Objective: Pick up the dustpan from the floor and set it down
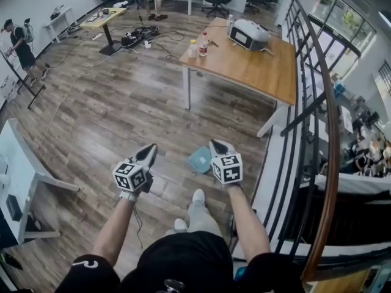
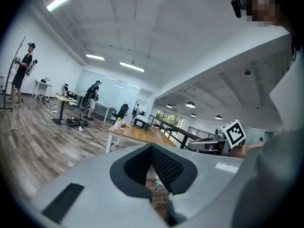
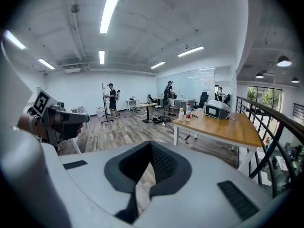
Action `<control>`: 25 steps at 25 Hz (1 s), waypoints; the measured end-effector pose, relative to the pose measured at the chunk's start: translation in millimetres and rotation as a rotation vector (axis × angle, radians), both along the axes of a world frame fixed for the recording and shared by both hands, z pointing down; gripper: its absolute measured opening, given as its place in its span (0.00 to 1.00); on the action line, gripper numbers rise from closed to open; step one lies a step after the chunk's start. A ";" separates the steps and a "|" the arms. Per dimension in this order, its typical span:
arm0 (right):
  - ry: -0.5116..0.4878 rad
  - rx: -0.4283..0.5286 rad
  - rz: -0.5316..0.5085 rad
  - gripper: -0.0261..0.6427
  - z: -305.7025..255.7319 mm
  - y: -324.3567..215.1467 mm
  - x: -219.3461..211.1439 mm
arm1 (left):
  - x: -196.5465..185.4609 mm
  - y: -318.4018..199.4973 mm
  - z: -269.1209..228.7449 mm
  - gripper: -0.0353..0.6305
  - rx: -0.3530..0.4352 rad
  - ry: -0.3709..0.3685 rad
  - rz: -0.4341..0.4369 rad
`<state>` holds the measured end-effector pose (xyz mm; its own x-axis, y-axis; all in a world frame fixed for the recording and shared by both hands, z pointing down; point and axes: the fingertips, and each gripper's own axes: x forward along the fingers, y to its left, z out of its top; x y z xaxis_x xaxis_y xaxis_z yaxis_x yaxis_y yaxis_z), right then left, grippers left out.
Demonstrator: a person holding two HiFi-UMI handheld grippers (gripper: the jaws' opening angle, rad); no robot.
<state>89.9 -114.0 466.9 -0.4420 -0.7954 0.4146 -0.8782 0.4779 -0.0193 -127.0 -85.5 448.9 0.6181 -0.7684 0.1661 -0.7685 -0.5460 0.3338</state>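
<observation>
A light blue dustpan [image 1: 200,159] lies flat on the wooden floor, just ahead of the person's shoes. Both grippers hang well above it at about the same height. My left gripper [image 1: 149,149] is to the left of the dustpan, my right gripper [image 1: 217,144] just right of it. In the left gripper view the left gripper [image 2: 152,148] has its jaws together with nothing between them. The right gripper [image 3: 151,146] is also shut and empty in its own view. Neither gripper touches the dustpan.
A wooden table [image 1: 256,72] with bottles and a grey device stands ahead. A black railing [image 1: 319,102] runs along the right. A white desk [image 1: 21,163] is at the left. Cables lie on the far floor, where people stand.
</observation>
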 end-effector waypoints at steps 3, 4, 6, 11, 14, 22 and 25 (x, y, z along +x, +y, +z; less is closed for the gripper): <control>-0.005 0.015 -0.013 0.03 -16.9 14.1 -6.2 | -10.5 12.6 -14.3 0.05 0.015 0.009 -0.015; -0.005 0.022 -0.017 0.03 -21.0 18.2 -7.7 | -13.9 16.9 -17.9 0.05 0.019 0.012 -0.020; -0.004 0.028 -0.023 0.03 -26.8 26.7 -9.5 | -19.7 25.0 -23.8 0.05 0.029 0.016 -0.029; -0.009 0.034 -0.027 0.03 -39.1 40.7 -10.0 | -24.9 39.0 -39.3 0.05 0.047 0.031 -0.036; -0.012 0.040 -0.025 0.03 -42.3 49.4 -14.0 | -28.7 49.1 -44.9 0.05 0.048 0.045 -0.034; -0.012 0.055 -0.023 0.03 -50.3 54.2 -16.7 | -30.5 53.1 -43.3 0.05 0.066 0.021 0.001; -0.015 0.064 -0.020 0.03 -53.6 52.5 -14.4 | -24.9 51.5 -48.7 0.05 0.073 0.023 0.004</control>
<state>75.6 -61.5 413.3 -0.4640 -0.8107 0.3569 -0.8681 0.4964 -0.0010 -151.9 -34.1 400.2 0.6246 -0.7751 0.0956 -0.7585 -0.5728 0.3109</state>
